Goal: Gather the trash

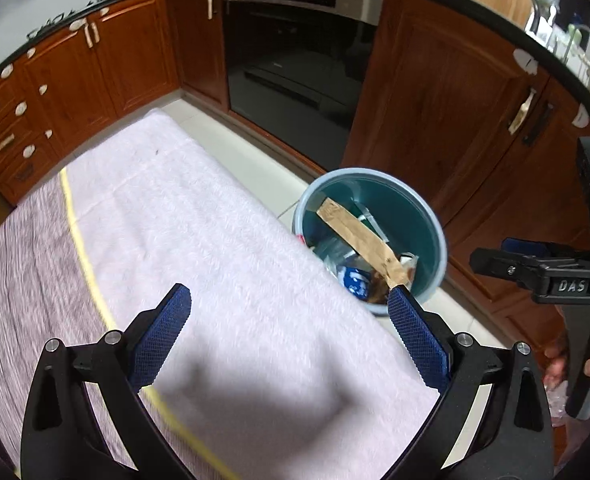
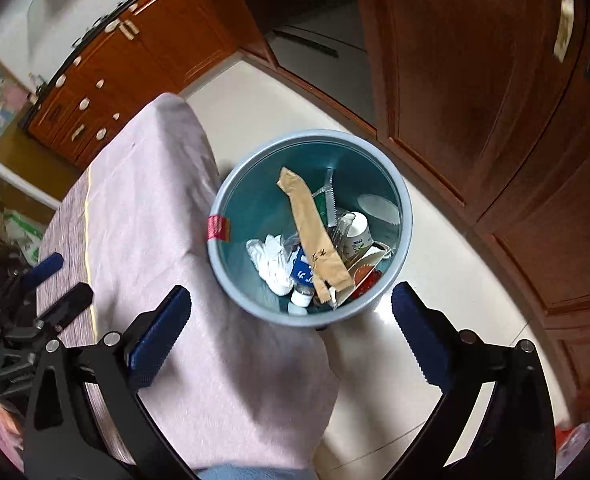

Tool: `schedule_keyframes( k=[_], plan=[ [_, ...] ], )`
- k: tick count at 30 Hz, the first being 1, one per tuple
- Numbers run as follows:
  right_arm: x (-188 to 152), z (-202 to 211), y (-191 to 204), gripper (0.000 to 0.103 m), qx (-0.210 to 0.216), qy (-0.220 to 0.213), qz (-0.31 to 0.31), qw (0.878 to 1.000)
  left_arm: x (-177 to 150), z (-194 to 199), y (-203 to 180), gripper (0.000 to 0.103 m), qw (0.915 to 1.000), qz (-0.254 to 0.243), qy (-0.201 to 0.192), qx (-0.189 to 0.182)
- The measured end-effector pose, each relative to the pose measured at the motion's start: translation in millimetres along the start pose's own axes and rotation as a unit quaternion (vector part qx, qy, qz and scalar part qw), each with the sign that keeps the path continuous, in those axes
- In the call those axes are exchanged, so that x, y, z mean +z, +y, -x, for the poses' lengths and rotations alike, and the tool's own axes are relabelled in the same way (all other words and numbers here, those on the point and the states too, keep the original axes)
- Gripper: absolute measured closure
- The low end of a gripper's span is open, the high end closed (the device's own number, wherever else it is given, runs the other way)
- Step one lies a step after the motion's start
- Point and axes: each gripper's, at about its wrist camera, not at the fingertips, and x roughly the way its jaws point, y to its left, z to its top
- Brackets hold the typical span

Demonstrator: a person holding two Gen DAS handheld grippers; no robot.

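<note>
A blue-grey trash bin point(image 2: 231, 184) stands on the floor beside the table's right edge; it also shows in the left wrist view point(image 1: 435, 224). It holds a long brown paper wrapper point(image 2: 315, 232), crumpled white tissue point(image 2: 271, 260), a paper cup point(image 2: 357, 234), a small blue carton and other scraps. My right gripper point(image 2: 291, 304) is open and empty, hovering above the bin's near rim. My left gripper point(image 1: 289, 304) is open and empty above the pink cloth-covered table point(image 1: 183, 220). The right gripper's body shows at the right of the left wrist view point(image 1: 551, 276).
Brown wooden cabinets point(image 1: 435, 92) and a black oven point(image 1: 295, 56) stand behind the bin. The floor is pale tile point(image 2: 435, 280). The table cloth point(image 2: 143, 200) has a yellow stripe. Clutter lies at the far left of the right wrist view.
</note>
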Motion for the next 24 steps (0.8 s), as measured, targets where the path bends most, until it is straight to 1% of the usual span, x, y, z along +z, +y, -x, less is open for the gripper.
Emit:
schedule_keyframes(
  k=[2,5,8,12,18,24],
  plan=[
    [-8.8,10.3,10.1,0.007,-0.013,-0.003,0.016,1.0,-9.5,14.6,4.6,0.004,1.0,0.005,-0.003,0.002],
    [-22.6,24.1,24.3,0.007,-0.038,-0.009,0.04,0.998,-23.3,32.9,8.0,0.004,0.9997,0.004,-0.015,0.019],
    [-36.4,38.1,38.4,0.007,-0.057,-0.018,0.062,0.996,-32.6,45.2,12.0,0.004,0.9997,0.012,-0.012,0.018],
    [-53.8,53.3,56.9,0.007,-0.07,-0.026,0.087,0.993,-43.2,61.2,16.0,0.004,0.9995,0.024,-0.012,0.016],
    [-73.5,65.0,75.6,0.007,-0.079,-0.032,0.11,0.99,-57.9,82.4,13.8,0.004,0.999,0.023,-0.028,0.027],
    [-88.5,70.8,86.7,0.007,-0.092,-0.036,0.124,0.987,-70.6,89.8,16.0,0.004,0.9987,0.027,-0.028,0.033]
  ],
)
